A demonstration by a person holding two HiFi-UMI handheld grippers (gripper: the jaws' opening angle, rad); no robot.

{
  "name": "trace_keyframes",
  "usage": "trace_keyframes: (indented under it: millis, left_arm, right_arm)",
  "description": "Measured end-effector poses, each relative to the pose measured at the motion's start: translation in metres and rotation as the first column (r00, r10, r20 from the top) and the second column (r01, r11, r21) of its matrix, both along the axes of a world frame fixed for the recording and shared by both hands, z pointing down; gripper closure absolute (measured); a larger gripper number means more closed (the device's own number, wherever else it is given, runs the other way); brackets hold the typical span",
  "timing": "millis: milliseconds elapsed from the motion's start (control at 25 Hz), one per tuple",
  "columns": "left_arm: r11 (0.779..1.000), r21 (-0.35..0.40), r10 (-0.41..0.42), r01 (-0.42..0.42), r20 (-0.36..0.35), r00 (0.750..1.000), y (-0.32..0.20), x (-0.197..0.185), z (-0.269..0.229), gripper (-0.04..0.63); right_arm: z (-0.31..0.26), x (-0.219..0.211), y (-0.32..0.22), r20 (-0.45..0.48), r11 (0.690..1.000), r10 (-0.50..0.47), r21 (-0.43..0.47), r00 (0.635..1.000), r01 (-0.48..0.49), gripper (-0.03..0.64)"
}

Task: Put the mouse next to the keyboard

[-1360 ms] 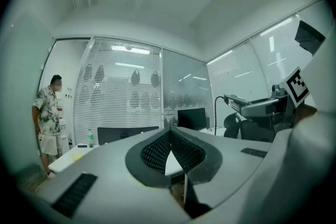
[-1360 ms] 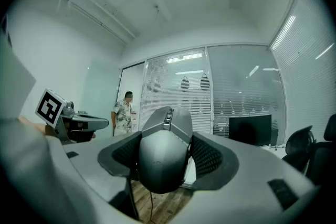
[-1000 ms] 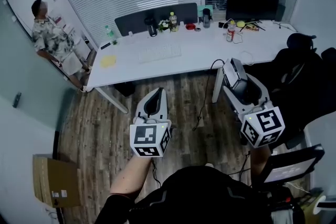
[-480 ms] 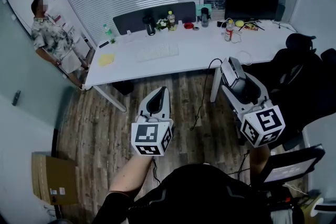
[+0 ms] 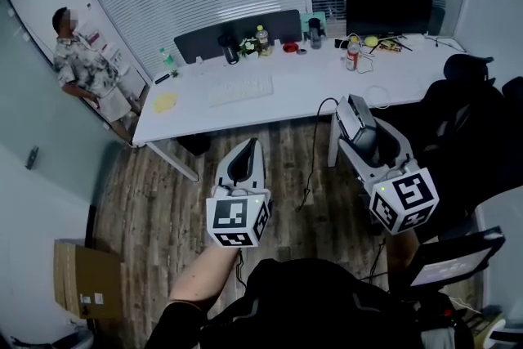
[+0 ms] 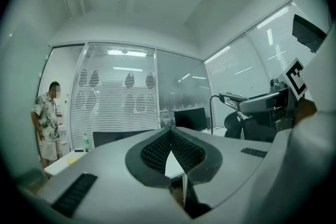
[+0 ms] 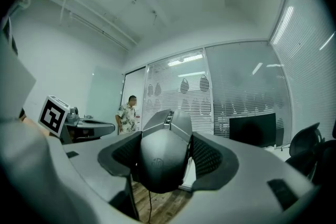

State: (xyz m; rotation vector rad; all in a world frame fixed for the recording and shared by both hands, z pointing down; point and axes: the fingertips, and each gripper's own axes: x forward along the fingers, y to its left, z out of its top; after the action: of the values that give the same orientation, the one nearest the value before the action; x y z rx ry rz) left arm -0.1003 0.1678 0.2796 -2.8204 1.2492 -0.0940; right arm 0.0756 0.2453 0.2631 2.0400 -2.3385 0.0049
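The right gripper (image 5: 357, 112) has its fingers (image 7: 208, 157) spread wide and pressed on both sides of a dark mouse (image 7: 164, 157), which fills the gap between them. From above, only the top of the mouse shows; its sides are covered by the fingers. Its cable (image 5: 315, 151) drops from the finger ends toward the wooden floor (image 5: 163, 192), and I lose the far end of it there.

The left gripper (image 5: 248, 146) has its fingers (image 6: 155, 152) closed tip to tip with nothing between them.

The pale keyboard (image 5: 239, 91) lies well ahead of both pairs of fingers, left of the right pair. It is hard to pick out against the white counter (image 5: 302, 86). The bottles and clutter along the far edge are too small to tell apart. A dark chair (image 5: 470, 94) cuts off the counter's right end.

Bare counter lies beside the keyboard on the right-finger side. Open floor separates the finger ends from the counter's near edge.
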Motion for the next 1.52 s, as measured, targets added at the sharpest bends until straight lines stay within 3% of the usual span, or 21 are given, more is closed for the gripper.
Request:
trace_keyframes:
  millis: [320,520,760,1000,1200,1360,1520]
  left_arm:
    - [1.0,-0.012,0.01,-0.01,0.016,1.0,-0.02,0.021,0.008,0.566]
    - [0.999,-0.036,0.002,-0.003,-0.025,1.0,-0.062,0.024,0.014,0.566]
    - [0.995,-0.063,0.07,-0.073,-0.058,0.996,-0.113,0.032,0.028,0.566]
    - [0.991,-0.072,0.113,-0.115,-0.025,0.993,-0.193,0.023,0.021,0.566]
    - [0.997,-0.02,0.076,-0.075,0.053,0.996,-0.245,0.019,0.024,0.566]
    - [0.996,-0.012,0.094,-0.094,0.05,0.994,-0.274,0.019,0.025,0.565]
    - [0.991,-0.053,0.122,-0.121,0.025,0.992,-0.302,0.019,0.033,0.565]
  right_arm:
    - [0.007,0.022,-0.015,0.018,1.0,0.0,0.009,1.0,0.0,0.325]
    - [0.013,0.025,-0.044,0.019,1.0,0.029,-0.001,0.999,-0.029,0.325]
    - [0.02,0.023,-0.086,-0.005,0.998,0.066,0.009,0.998,-0.066,0.325]
    - [0.01,0.012,-0.161,0.007,0.994,0.112,-0.011,0.994,-0.112,0.325]
    - [0.013,0.005,-0.205,0.022,0.99,0.14,-0.012,0.99,-0.139,0.325]
    - [0.014,0.001,-0.232,0.009,0.989,0.147,-0.01,0.989,-0.147,0.326]
    - [0.012,-0.003,-0.255,-0.017,0.986,0.164,-0.019,0.986,-0.164,0.327]
